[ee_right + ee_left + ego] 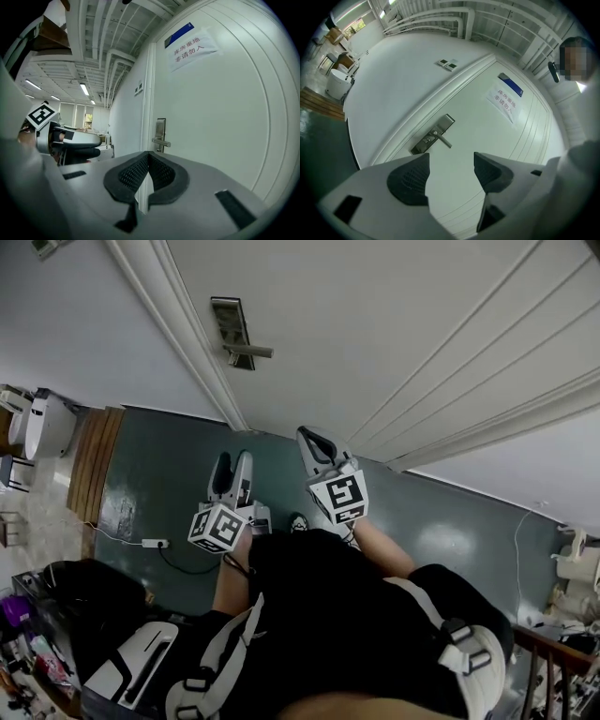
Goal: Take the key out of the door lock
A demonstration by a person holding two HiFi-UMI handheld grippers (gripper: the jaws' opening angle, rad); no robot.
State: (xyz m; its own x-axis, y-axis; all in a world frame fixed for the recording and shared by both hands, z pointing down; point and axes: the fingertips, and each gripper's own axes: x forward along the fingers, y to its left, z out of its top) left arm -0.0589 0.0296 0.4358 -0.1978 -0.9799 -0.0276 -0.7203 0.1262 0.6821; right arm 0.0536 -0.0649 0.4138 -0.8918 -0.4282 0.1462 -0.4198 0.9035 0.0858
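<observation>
- 2 handheld tools low in front of a black-clad torso [319, 615], both aimed at a closed white door [394, 334], neither touching it.
- Nearest the torso, the left gripper [233, 467]: jaws spread wide apart, nothing between the 2 dark pads [410, 178], only bare door panel visible through the gap.
- Just beside it and a little farther forward in the head view, the right gripper [312, 440]: pads pressed together at their tips, nothing clamped between them.
- Beneath both, a dark green floor [159, 474], with 1 white power strip [155, 543] and its cable lying close to the wall.
- Farther on, near the door's edge by the frame, 1 upright metal lock plate [228, 322] with a lever handle [251, 352] sticking out from it, well apart from both grippers.
- No telling the key from the lock plate in any of the 3 views: too small to make out.
- Higher up the door, beyond the lock plate, 1 white paper notice [502, 101] with red characters and 1 blue label [511, 84] just above it.
- On the wall past the door frame, 2 small switch plates [447, 64] side by side.
</observation>
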